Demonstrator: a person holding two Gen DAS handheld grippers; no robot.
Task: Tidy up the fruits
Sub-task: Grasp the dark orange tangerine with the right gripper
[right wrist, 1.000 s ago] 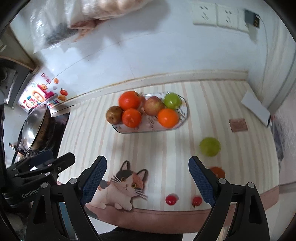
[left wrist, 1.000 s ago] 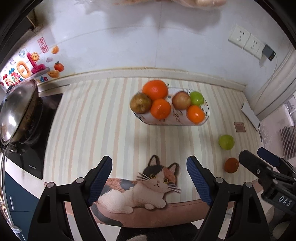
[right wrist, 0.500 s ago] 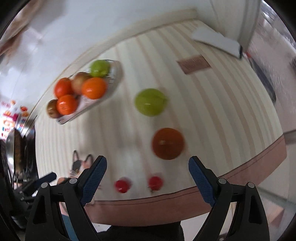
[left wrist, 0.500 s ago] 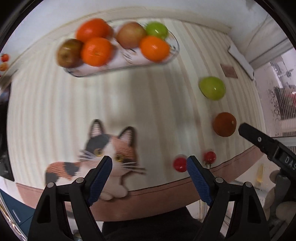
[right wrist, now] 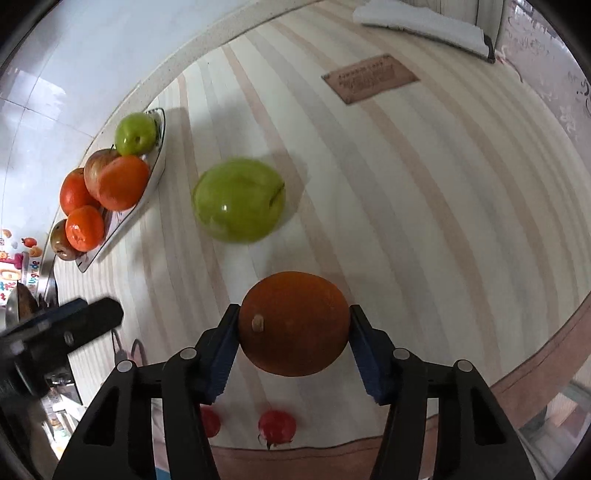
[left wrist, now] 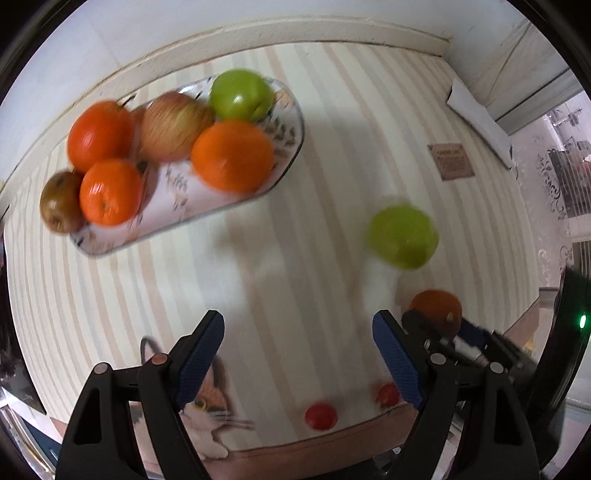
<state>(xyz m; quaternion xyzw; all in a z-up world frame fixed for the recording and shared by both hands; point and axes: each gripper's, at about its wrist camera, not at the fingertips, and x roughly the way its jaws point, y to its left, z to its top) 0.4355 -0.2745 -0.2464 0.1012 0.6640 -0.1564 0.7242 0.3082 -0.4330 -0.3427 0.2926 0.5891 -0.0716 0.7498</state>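
My right gripper [right wrist: 293, 325] has its blue pads against both sides of a dark orange fruit [right wrist: 293, 323] on the striped counter. That orange also shows in the left wrist view [left wrist: 436, 308], with the right gripper at it. A loose green apple [right wrist: 240, 205] lies just beyond it, also seen in the left wrist view [left wrist: 402, 236]. A patterned tray [left wrist: 284, 122] at the back left holds oranges, apples and a green apple [left wrist: 240, 94]. My left gripper [left wrist: 297, 345] is open and empty above the counter.
Two small red tomatoes [right wrist: 277, 424] [left wrist: 320, 415] lie near the counter's front edge. A cat picture [left wrist: 207, 406] is on the mat at front left. A brown card [right wrist: 369, 77] and a white folded cloth [right wrist: 421, 24] lie at the back right.
My right gripper has moved down and forward and closed around the dark orange. My left gripper has swung to the right and closer to the counter.
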